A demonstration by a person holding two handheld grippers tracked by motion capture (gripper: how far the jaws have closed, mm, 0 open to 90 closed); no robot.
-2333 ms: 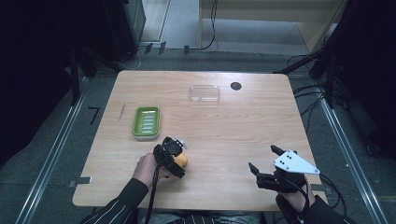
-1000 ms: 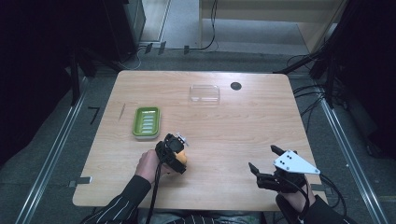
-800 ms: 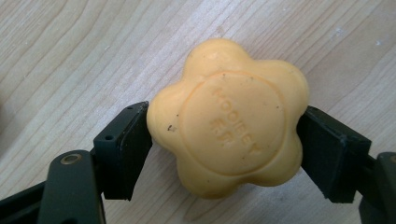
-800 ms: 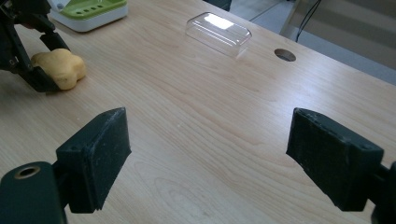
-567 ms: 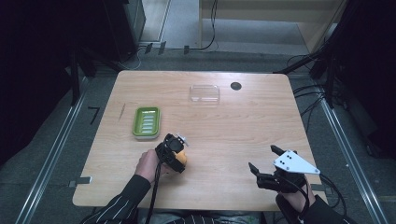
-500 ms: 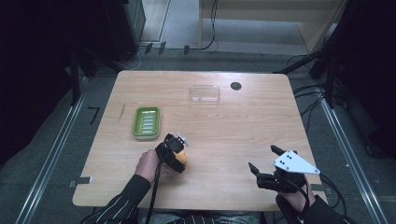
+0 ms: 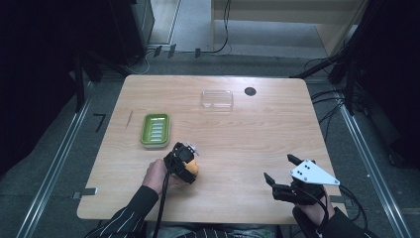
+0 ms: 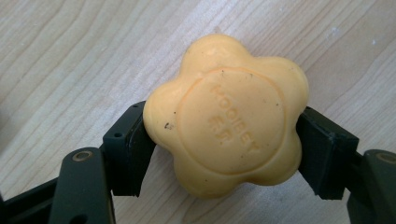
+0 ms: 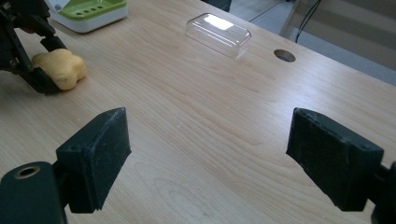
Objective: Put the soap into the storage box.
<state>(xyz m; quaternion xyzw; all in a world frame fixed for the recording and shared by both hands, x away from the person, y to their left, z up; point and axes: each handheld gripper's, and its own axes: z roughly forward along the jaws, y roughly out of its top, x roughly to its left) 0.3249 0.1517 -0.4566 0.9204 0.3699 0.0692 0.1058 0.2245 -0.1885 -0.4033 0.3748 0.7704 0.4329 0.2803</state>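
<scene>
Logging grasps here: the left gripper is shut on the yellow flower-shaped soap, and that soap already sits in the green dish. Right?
Not quite. The left gripper is shut on the soap, but the high view shows it on the bare table, beside the green dish.

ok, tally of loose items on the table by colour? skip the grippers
Orange: 1, flower-shaped soap
Green: 1, soap dish
Clear: 1, plastic lid
Total: 3

A pale orange, flower-shaped soap bar with an embossed round centre lies flat on the table.
</scene>
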